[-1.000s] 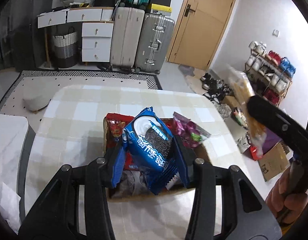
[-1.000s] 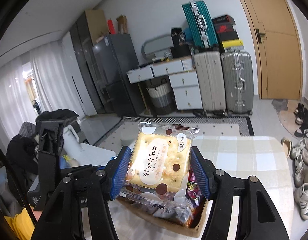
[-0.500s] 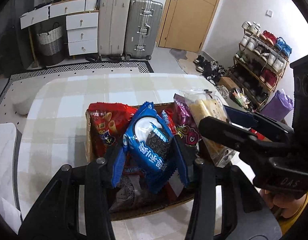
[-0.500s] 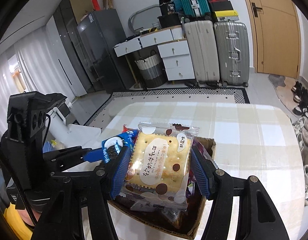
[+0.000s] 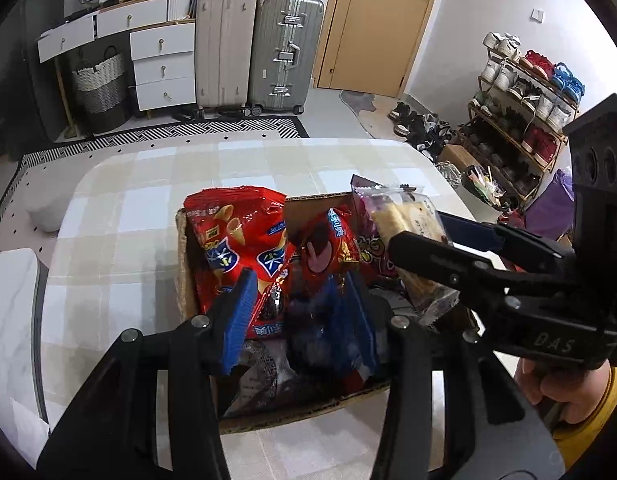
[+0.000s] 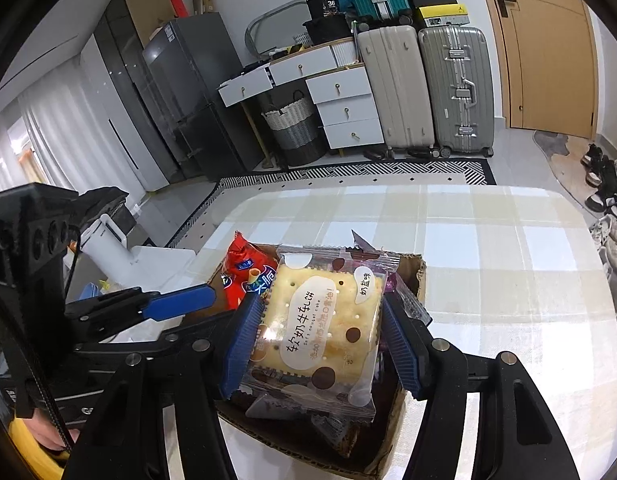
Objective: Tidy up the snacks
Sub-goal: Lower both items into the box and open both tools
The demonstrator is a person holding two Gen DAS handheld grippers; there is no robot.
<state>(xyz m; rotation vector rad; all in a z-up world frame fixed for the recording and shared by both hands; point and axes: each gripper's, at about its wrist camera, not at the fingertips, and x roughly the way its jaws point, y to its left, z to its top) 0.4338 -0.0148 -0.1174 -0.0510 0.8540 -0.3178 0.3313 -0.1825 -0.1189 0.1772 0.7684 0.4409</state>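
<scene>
A cardboard box (image 5: pixel 304 416) of snack packs stands on the checked table (image 5: pixel 120 216). My left gripper (image 5: pixel 304 316) is over the box with its fingers spread; the blue cookie pack (image 5: pixel 328 328) lies blurred between them, low in the box. A red cone-snack bag (image 5: pixel 236 240) and a small red pack (image 5: pixel 328 244) stand in the box. My right gripper (image 6: pixel 320 344) is shut on a clear pack of nougat crackers (image 6: pixel 320 328), held just over the box (image 6: pixel 384 444). It also shows in the left wrist view (image 5: pixel 408 220).
The left gripper (image 6: pixel 176 304) reaches in from the left in the right wrist view. A white block (image 5: pixel 12 304) sits left of the table. Suitcases (image 5: pixel 284 48), drawers (image 5: pixel 160 60) and a shoe rack (image 5: pixel 520 92) stand beyond.
My left gripper has opened and the blue cookie pack has dropped into the box. My right gripper has come lower over the box with the cracker pack.
</scene>
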